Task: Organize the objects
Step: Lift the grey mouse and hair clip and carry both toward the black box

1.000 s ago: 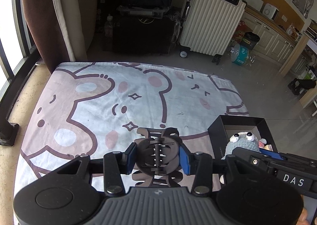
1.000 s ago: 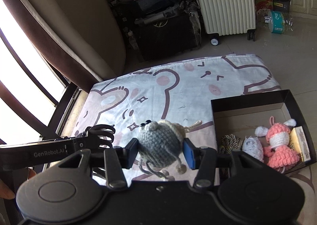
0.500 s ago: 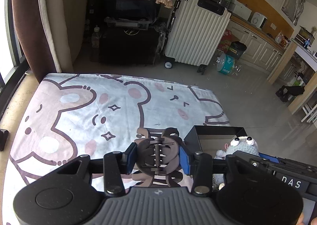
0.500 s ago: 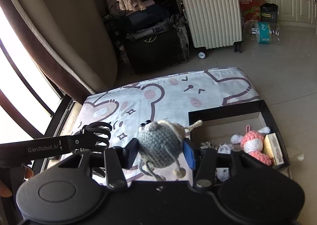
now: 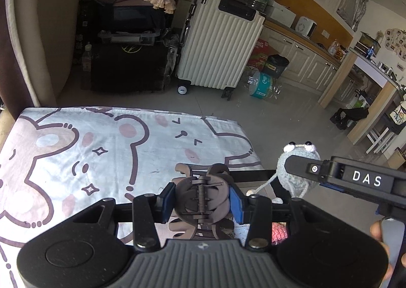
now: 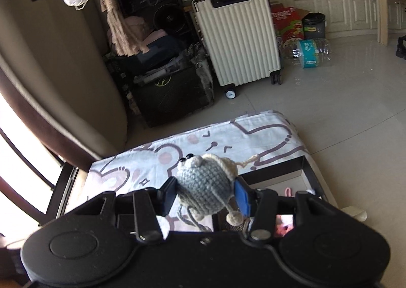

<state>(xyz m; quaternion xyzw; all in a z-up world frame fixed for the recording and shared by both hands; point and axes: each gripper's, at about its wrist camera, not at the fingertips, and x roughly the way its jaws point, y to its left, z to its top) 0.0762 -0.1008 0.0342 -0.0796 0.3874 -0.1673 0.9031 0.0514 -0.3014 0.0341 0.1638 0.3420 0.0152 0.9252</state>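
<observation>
Brown hair claw (image 5: 201, 199) and grey crochet toy (image 6: 205, 187) held aloft.

Left gripper (image 5: 201, 203) clamped on load; right gripper (image 6: 205, 195) likewise; both angled downward.

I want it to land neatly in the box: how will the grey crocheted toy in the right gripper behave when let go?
The grey crocheted toy looks soft and probably light; the right gripper pads seem to dent it slightly. Its rounded body may roll a little on landing. The thin yarn legs dangle limp and could snag.
</observation>
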